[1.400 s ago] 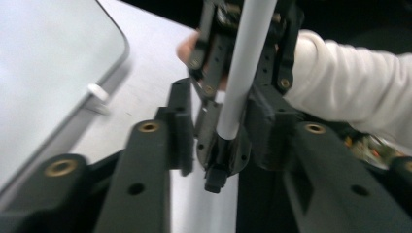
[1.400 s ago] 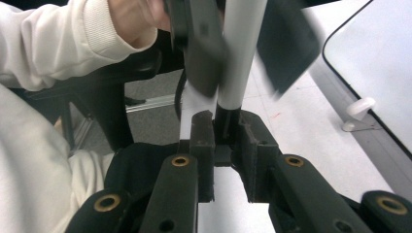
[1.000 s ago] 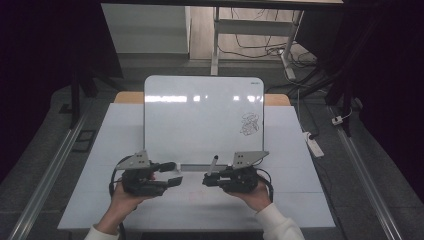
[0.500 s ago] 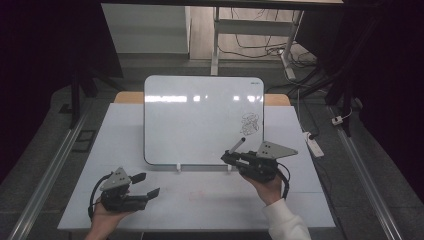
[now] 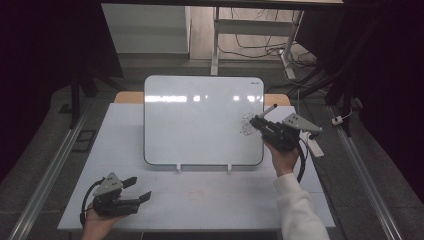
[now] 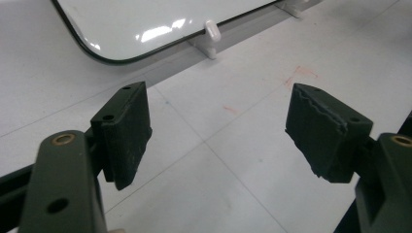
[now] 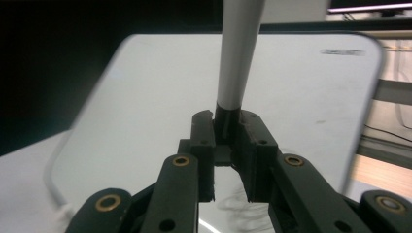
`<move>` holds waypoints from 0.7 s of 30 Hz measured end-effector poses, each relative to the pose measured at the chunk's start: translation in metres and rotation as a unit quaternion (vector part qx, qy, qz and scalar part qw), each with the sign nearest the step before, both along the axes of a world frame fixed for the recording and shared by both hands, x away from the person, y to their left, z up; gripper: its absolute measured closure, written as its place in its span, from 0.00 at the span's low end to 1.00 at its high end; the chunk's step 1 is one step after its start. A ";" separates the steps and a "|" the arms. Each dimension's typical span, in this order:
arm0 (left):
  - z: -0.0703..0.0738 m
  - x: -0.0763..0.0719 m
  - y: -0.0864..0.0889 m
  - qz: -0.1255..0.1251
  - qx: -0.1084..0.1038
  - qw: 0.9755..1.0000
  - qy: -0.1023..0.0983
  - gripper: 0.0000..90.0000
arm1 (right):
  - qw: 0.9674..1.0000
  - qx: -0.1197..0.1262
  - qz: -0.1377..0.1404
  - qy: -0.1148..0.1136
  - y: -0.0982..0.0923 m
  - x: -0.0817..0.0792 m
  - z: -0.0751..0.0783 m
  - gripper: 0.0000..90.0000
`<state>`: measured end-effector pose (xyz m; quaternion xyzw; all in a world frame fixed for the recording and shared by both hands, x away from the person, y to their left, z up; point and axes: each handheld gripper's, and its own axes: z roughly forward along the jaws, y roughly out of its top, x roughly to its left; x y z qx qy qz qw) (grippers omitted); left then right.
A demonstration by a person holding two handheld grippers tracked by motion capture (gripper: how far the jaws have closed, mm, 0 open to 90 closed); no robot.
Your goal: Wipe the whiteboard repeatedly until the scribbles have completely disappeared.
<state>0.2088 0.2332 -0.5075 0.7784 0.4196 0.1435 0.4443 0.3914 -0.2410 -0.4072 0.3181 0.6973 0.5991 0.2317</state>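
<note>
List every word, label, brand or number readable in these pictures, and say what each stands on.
None can be read.
Small brand mark at the top right corner of the whiteboard: too small and blurred to read in the high view and the right gripper view.
Black scribble on the whiteboard near the right gripper: no legible letters.

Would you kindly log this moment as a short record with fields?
surface: white table
board: whiteboard propped upright on two small white feet
board marks: dark scribble near its right edge
left hand-held gripper: open, empty, low over the table's near left corner
right hand-held gripper: shut on marker, by the scribble
</note>
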 end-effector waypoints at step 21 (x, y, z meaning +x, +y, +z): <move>-0.008 0.008 0.005 0.011 0.003 1.000 0.008 0.28 | 0.998 -0.056 -0.017 0.017 0.024 0.054 -0.028 0.86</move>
